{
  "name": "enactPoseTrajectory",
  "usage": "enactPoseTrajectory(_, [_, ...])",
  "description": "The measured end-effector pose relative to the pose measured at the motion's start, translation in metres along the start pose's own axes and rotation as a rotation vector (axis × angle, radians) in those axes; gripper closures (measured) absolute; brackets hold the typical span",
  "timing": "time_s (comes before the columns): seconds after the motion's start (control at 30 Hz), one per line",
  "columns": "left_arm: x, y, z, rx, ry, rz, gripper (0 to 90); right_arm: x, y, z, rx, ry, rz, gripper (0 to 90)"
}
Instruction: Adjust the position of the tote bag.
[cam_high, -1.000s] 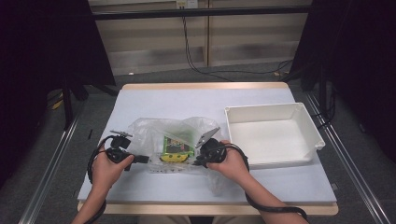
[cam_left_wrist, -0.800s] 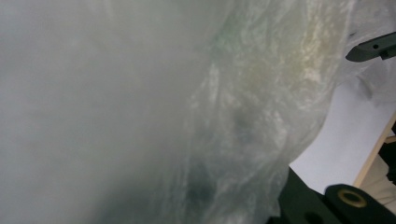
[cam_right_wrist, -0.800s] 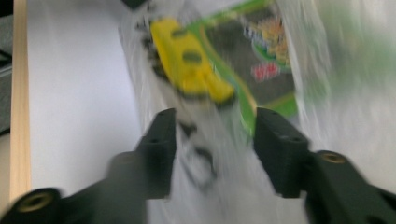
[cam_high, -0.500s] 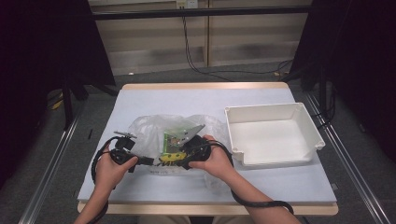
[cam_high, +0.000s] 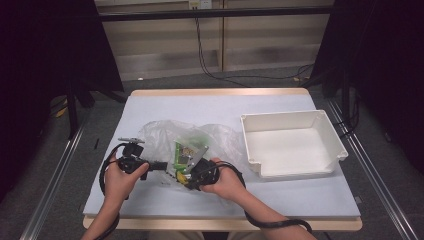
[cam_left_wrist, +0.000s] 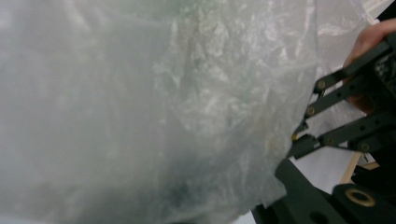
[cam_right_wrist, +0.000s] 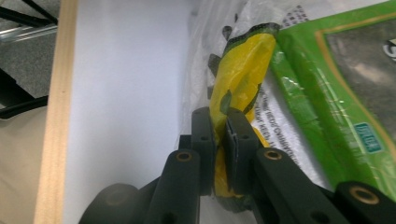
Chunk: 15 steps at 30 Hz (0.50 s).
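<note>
A crumpled clear plastic bag (cam_high: 160, 136) lies mid-table with a green packet (cam_high: 186, 150) inside it. My left gripper (cam_high: 161, 166) pinches the bag's near-left edge; its jaws have just been opening slightly, with the film (cam_left_wrist: 163, 116) still between them and draped across the left gripper view. My right gripper (cam_right_wrist: 219, 122) has just been closing and is now shut on the end of a yellow packet (cam_right_wrist: 243, 60) next to the green packet (cam_right_wrist: 336, 84). From above, the right gripper (cam_high: 189, 176) sits at the bag's near edge, close to the left one.
An empty white tray (cam_high: 295, 116) stands to the right of the bag. The pale table (cam_high: 225, 104) has a wooden front edge (cam_right_wrist: 53, 121) close behind my right hand. Cables trail from both grippers toward the person.
My right hand has slid left along the bag's near edge; its jaws opened, then closed on the yellow packet. The left hand has stayed put.
</note>
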<state>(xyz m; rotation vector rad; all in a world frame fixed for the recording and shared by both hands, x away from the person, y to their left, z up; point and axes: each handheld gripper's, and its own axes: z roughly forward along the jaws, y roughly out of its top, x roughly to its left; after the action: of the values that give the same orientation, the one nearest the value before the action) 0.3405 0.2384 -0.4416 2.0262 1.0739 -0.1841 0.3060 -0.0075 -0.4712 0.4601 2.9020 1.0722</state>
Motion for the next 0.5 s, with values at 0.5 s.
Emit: enactPoseTrajectory(0.5, [-0.003, -0.005, 0.031, 0.067, 0.061, 0.029, 78.6, 0.006, 0.001, 0.004, -0.010, 0.031, -0.006, 83.6])
